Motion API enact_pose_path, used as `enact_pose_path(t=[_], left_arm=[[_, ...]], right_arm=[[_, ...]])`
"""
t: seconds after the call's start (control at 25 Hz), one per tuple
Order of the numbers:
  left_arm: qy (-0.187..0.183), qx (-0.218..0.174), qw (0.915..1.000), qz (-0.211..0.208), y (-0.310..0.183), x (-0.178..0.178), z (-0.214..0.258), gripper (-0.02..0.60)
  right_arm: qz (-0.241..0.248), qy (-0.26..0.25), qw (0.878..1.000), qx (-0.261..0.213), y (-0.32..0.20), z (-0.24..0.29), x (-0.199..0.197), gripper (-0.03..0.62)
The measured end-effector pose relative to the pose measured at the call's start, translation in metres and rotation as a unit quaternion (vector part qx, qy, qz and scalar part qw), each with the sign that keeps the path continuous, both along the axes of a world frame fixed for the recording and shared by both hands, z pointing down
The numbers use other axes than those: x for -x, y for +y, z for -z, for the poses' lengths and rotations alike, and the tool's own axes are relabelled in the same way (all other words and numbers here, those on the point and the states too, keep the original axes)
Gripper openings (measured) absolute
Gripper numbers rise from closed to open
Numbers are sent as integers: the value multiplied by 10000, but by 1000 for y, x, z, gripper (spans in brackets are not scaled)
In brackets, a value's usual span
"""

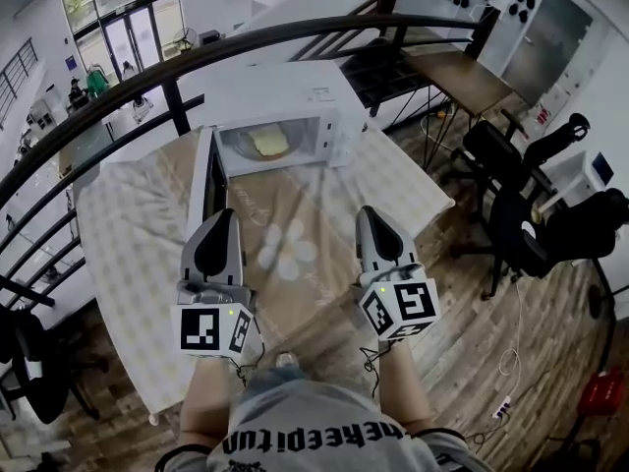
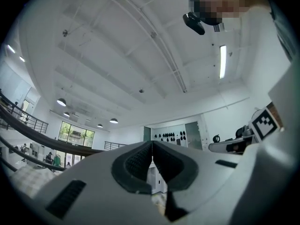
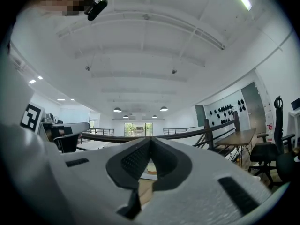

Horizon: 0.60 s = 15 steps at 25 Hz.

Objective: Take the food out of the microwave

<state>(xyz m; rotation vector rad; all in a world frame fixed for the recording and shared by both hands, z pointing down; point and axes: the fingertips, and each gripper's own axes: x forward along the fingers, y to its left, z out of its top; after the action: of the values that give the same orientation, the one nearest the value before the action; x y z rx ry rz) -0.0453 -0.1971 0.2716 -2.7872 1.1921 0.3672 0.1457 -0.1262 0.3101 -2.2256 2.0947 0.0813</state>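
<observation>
A white microwave [image 1: 295,96] stands at the far side of the table with its door [image 1: 204,180] swung open to the left. Inside it lies yellowish food on a plate [image 1: 267,143]. My left gripper [image 1: 224,214] and right gripper [image 1: 369,212] hover side by side over the table, short of the microwave, both pointing at it. In the left gripper view the left gripper [image 2: 152,144] has its jaws together with nothing between them. The right gripper [image 3: 151,139] is likewise shut and empty, and the food [image 3: 151,168] shows small through the gap below its tips.
A pale checked cloth covers the table [image 1: 128,264]. A black curved railing [image 1: 147,77] runs behind the microwave. Black office chairs [image 1: 531,224] and a wooden desk [image 1: 472,77] stand to the right on the wooden floor.
</observation>
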Motion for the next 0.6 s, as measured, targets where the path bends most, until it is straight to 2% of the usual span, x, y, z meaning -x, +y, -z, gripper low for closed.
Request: enact_pose_path(t=[0.6], left_arm=[[-124,256,9996,-51,-47,-20,-32,11]], right_arm=[[49,4,9996,264,-50,-20,-2,5]])
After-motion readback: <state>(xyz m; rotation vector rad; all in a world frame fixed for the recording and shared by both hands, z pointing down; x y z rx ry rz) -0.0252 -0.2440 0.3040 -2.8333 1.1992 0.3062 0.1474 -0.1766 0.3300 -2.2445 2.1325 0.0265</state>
